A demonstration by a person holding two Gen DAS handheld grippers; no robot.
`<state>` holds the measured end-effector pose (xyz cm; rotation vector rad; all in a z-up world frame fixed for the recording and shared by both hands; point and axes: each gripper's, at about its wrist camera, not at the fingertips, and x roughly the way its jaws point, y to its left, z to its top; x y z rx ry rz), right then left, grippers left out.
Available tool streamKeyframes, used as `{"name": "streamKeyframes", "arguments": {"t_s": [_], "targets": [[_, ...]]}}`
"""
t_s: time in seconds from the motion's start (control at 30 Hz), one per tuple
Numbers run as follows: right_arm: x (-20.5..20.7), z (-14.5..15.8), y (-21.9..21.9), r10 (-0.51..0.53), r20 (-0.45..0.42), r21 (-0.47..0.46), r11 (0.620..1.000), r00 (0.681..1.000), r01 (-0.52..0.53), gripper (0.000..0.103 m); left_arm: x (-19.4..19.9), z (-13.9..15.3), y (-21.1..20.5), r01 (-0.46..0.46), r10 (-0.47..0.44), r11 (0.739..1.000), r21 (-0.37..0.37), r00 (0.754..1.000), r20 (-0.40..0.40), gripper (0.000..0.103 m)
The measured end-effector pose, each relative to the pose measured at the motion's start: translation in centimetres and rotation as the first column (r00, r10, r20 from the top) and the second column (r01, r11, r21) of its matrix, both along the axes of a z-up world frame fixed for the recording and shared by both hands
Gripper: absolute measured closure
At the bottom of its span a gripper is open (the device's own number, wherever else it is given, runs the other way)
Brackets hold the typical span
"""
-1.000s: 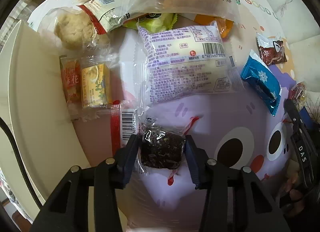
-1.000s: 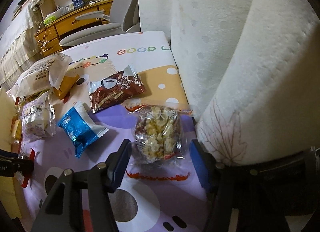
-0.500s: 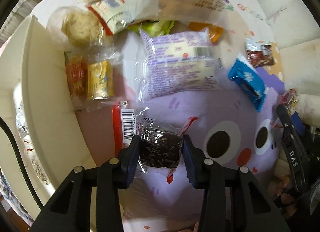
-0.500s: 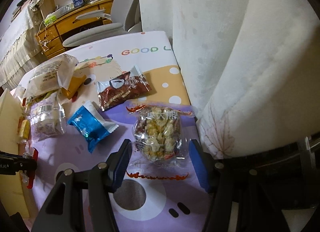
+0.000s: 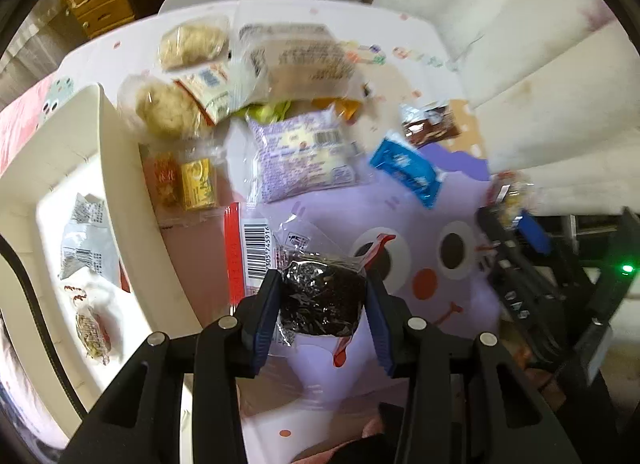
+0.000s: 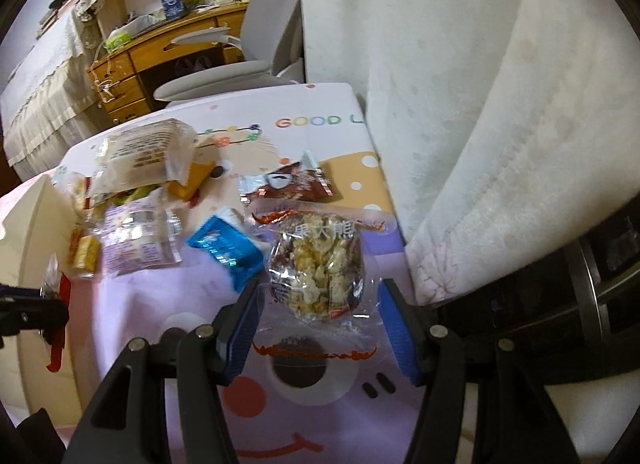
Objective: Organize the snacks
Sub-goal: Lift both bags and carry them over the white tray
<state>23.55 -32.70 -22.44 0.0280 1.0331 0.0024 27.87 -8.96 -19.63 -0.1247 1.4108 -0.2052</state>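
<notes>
My left gripper (image 5: 322,298) is shut on a dark seaweed-like snack in a clear wrapper (image 5: 322,298) and holds it above the purple cartoon mat (image 5: 400,223). A white tray (image 5: 132,199) lies to its left with a few wrapped snacks inside (image 5: 82,240). My right gripper (image 6: 320,316) is open around a clear pack of popcorn-like snack (image 6: 316,264), its fingers apart from the pack, which looks lifted from the mat. The left gripper shows at the left edge of the right wrist view (image 6: 24,308).
Loose snacks lie on the mat: a purple-white pack (image 5: 304,155), a blue pack (image 5: 404,167), a brown pack (image 5: 430,127), a yellow pack (image 5: 196,183), round cakes (image 5: 168,111). A white curtain (image 6: 460,103) hangs at the right. A chair (image 6: 256,23) stands behind.
My left gripper has risen with the dark snack, so the tray's inside now shows. My right gripper has drawn back and up, the popcorn pack staying between its fingers.
</notes>
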Motion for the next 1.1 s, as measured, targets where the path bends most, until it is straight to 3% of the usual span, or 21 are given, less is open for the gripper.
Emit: {"name": "streamKeyframes", "arguments": {"t_s": [0.27,0.6,0.9,1.0,1.1], "targets": [[-1.9,2.1,2.8,0.073,0.023,0.008,0.997,0.997,-0.073,0.044,-2.9,4.0,-0.3,0.046,-0.035,0.996,-0.071,0.987,0.156,0.063],[-4.8,4.9,8.3,0.162,0.015,0.086,0.983,0.987,-0.163,0.044,-8.3,9.4,5.0,0.09,-0.045,0.989,-0.113,0.937,0.348,0.063],[-6.8,6.8,13.5,0.199,0.024,0.158,0.967,0.98,-0.2,0.044,-11.5,11.5,11.4,0.037,0.01,0.993,-0.109,0.916,0.401,0.064],[-7.3,7.5,15.3,0.214,0.035,0.179,0.96,0.976,-0.217,0.044,-12.2,11.9,13.7,0.014,0.036,0.993,-0.119,0.912,0.409,0.07],[-7.9,8.2,17.1,0.238,0.054,0.189,0.951,0.97,-0.244,0.044,-12.8,12.3,15.9,-0.006,0.058,0.992,-0.125,0.906,0.42,0.07]]}}
